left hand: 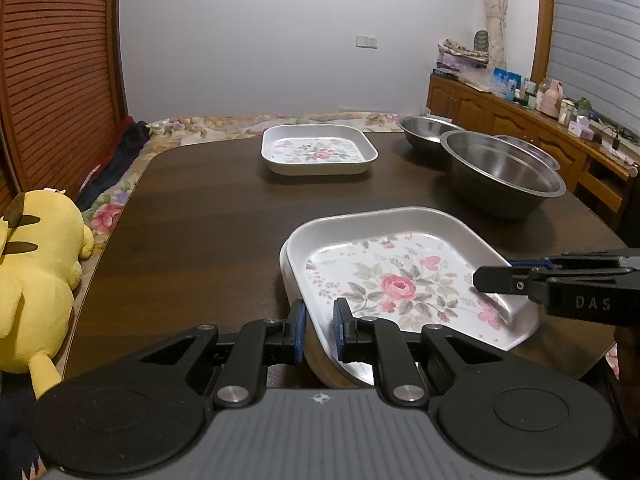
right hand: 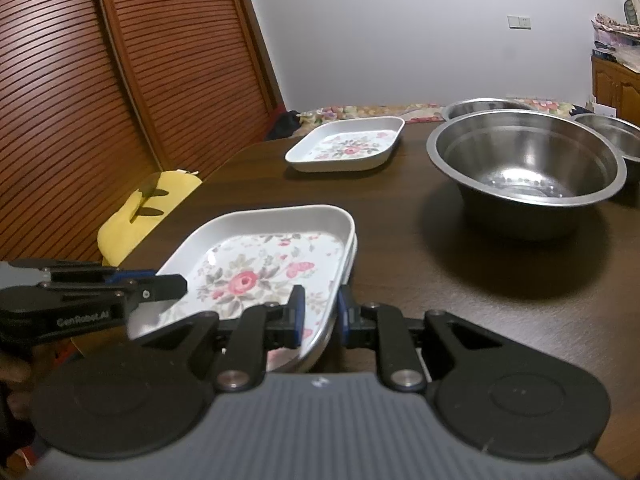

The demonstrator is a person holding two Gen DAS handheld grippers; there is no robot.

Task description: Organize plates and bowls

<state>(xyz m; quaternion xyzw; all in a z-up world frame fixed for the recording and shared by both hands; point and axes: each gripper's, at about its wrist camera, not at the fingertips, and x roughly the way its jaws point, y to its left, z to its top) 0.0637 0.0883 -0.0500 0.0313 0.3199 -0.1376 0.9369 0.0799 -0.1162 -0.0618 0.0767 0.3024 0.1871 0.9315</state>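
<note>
A white square floral plate (left hand: 396,276) sits nested on another like it near the table's front edge; it also shows in the right wrist view (right hand: 260,264). My left gripper (left hand: 320,330) is shut on its near-left rim. My right gripper (right hand: 320,314) is shut on its right rim, and it shows in the left wrist view (left hand: 496,278) at the right. A third floral plate (left hand: 318,152) (right hand: 348,146) lies at the far side. Three steel bowls stand at the right: a large one (left hand: 504,172) (right hand: 528,160) and two smaller ones (left hand: 424,130) (right hand: 612,136) behind it.
The dark wooden table (left hand: 208,216) has a rounded left edge. A yellow plush toy (left hand: 36,276) (right hand: 140,212) lies off the table's left side on a floral bedcover. A slatted wooden door stands at the left, and a cluttered sideboard (left hand: 520,116) stands at the right.
</note>
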